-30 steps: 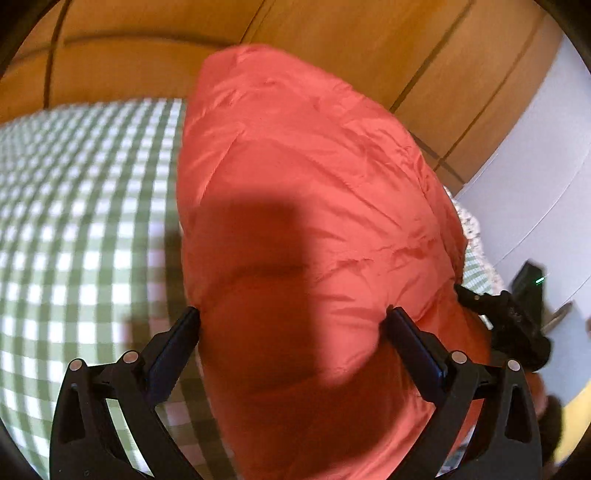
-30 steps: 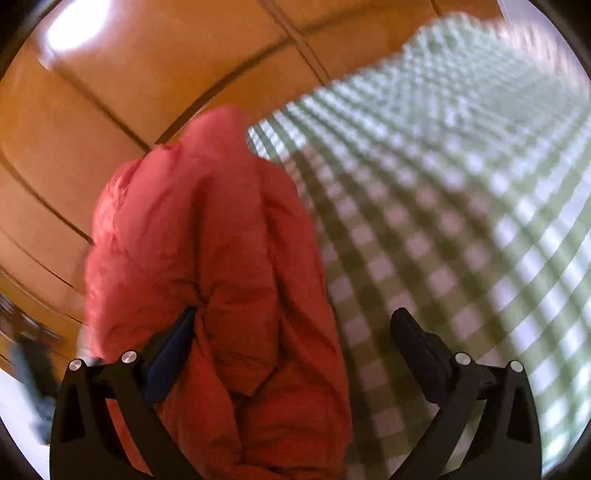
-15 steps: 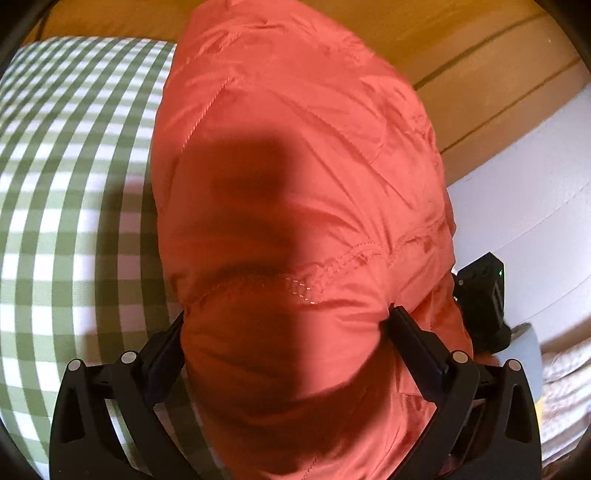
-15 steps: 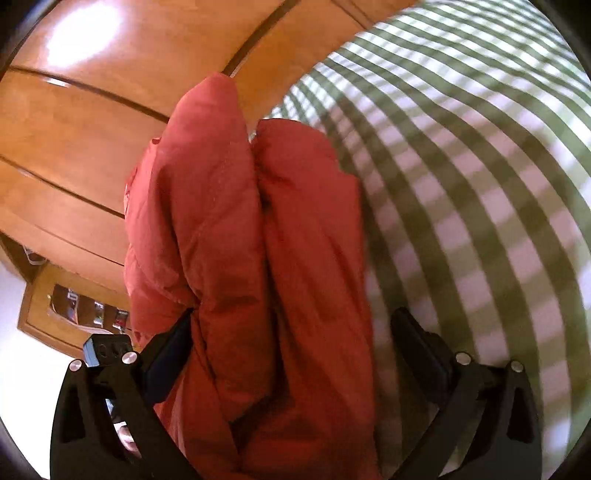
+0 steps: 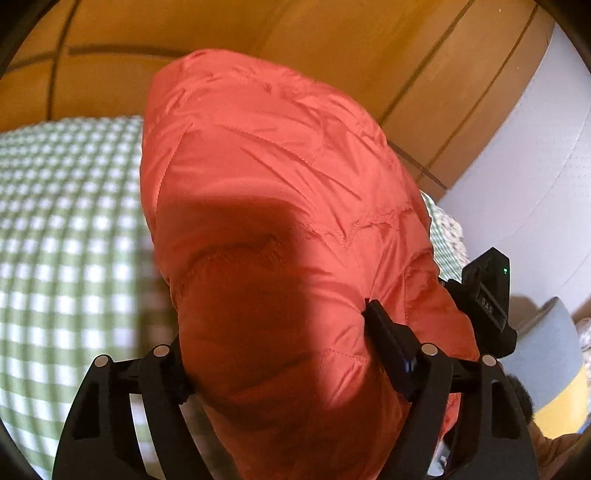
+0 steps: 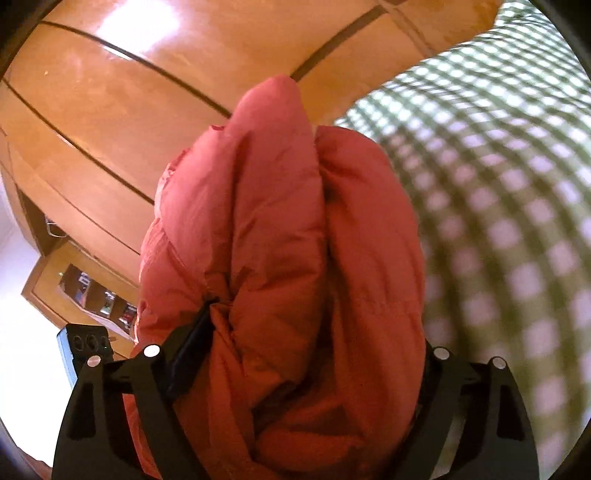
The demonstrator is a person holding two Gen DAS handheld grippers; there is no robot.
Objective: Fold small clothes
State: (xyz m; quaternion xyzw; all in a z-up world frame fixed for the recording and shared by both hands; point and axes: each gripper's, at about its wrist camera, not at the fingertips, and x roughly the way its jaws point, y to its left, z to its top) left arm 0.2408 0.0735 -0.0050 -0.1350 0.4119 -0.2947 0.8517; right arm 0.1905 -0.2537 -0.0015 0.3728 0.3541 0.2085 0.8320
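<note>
Since half a second ago both grippers have closed in: the fingers were spread wide around the red puffer jacket (image 5: 280, 229), and now they're squeezing it. The left view has also tipped up, so more of the wooden wardrobe (image 5: 258, 29) shows beyond the jaws.

Lots is hidden. On the left gripper (image 5: 275, 332), the left-side finger is buried under fabric and only the right-side fingertip (image 5: 380, 317) pokes out. On the right gripper (image 6: 310, 332) it's reversed: one finger (image 6: 192, 332) digs into a fold, the other is covered. The jacket's lower end runs out of frame in both views, so I can't tell its overall shape.

Jacket sits bunched between each pair of jaws, held up ahead of the blurry green checked bedspread (image 5: 70, 236), both grippers pointing along it toward the wardrobe.
</note>
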